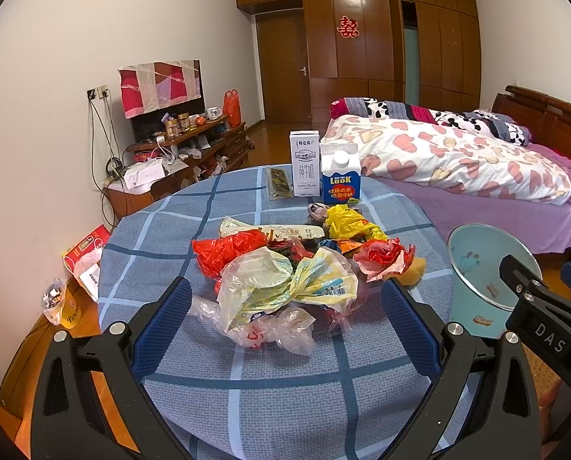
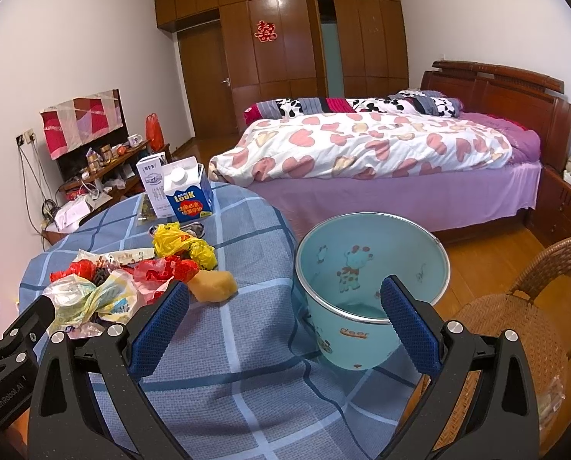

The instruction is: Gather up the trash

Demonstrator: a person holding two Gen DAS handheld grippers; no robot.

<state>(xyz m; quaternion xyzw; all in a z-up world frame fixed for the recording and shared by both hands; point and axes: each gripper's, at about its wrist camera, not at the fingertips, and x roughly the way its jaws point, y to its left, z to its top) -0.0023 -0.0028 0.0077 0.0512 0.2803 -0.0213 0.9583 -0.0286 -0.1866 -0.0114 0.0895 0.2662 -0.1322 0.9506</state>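
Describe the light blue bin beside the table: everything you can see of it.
The light blue bin is a round, open-topped bucket with a thin metal-looking rim and cartoon animal prints, a giraffe inside and "deer" lettering outside. It looks like plastic. It sits tilted, mouth facing the cameras, against the edge of the checked tablecloth, beside a wicker chair. Its support is hidden. The left wrist view shows a few small scraps inside. Neither gripper touches it; the right gripper hangs before it, jaws open.

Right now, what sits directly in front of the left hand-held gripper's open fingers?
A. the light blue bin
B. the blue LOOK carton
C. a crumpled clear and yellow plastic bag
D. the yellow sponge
C: the left hand-held gripper frames the crumpled clear and yellow plastic bag at the near edge of the trash pile.
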